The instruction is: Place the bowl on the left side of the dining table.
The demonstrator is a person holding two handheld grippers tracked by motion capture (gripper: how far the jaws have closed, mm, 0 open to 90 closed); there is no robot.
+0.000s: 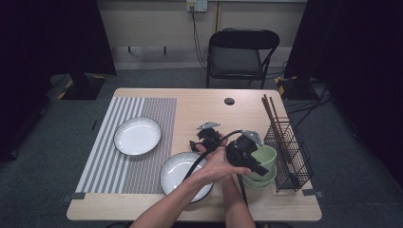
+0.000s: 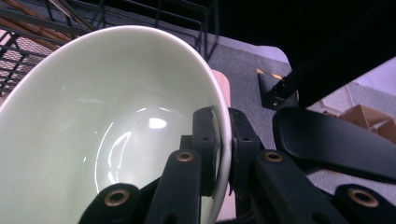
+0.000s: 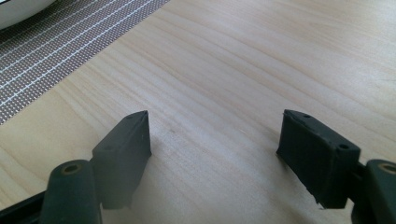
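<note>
The green bowl (image 1: 263,158) sits near the table's (image 1: 199,102) right front corner, stacked in a second green bowl (image 1: 259,182) below it, and it's tight there: the wire rack (image 1: 290,154) with its chopsticks (image 1: 272,114) stands just beside it on the right, and the table's front edge is close. On the bowl's left lies a white plate (image 1: 177,176), partly under the person's forearm, so the open room is the bare wood behind, toward the far edge and the small black disc (image 1: 229,101). A second white plate (image 1: 137,136) rests on the striped mat (image 1: 142,107), well apart at the left.

The arms are crossed. The left gripper (image 2: 223,140) is clamped on the green bowl's (image 2: 93,121) rim, one jaw inside, one outside, and the bowl looks tipped in that grip. The right gripper (image 3: 215,149) hovers low over bare wood left of the bowl, jaws spread wide with nothing between them, the mat's (image 3: 70,42) edge off to one side
</note>
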